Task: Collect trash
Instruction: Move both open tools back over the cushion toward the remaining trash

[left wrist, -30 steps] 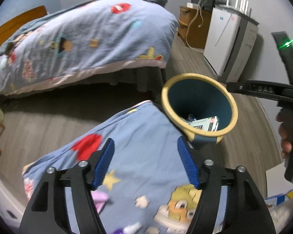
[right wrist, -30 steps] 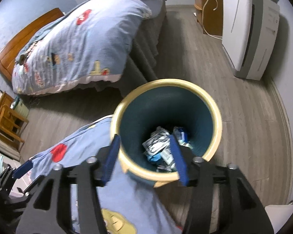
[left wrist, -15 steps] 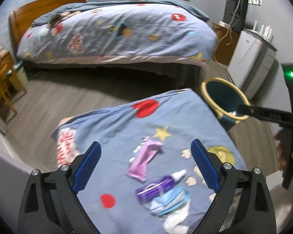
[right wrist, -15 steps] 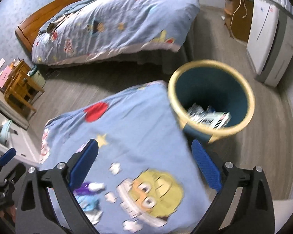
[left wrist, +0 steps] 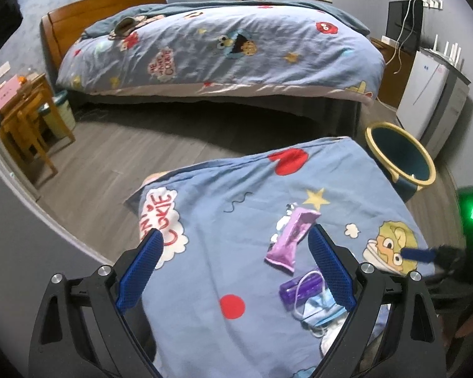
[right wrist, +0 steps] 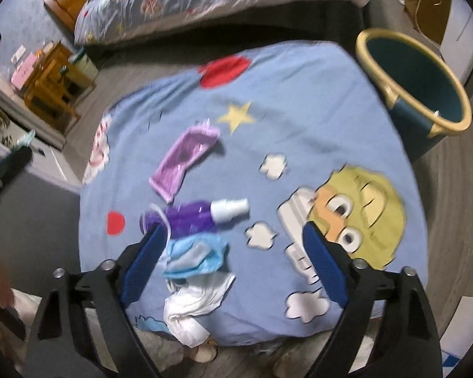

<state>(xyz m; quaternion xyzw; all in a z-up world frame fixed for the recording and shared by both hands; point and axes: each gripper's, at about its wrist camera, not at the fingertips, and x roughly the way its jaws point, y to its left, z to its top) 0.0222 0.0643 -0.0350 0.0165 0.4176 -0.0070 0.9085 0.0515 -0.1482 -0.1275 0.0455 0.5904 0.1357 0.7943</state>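
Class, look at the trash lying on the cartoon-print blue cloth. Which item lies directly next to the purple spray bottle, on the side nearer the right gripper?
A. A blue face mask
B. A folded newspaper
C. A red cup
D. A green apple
A. In the right wrist view a crumpled blue face mask lies against the purple spray bottle, on the side nearer the right gripper.

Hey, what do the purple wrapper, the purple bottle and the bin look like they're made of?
Purple wrapper: likely thin plastic film with a foil lining, since it is glossy, creased and silvery at its torn end. Purple bottle: probably translucent plastic with a white cap, though blur hides detail. Bin: seemingly hard moulded plastic, matte teal with a smooth cream rim.
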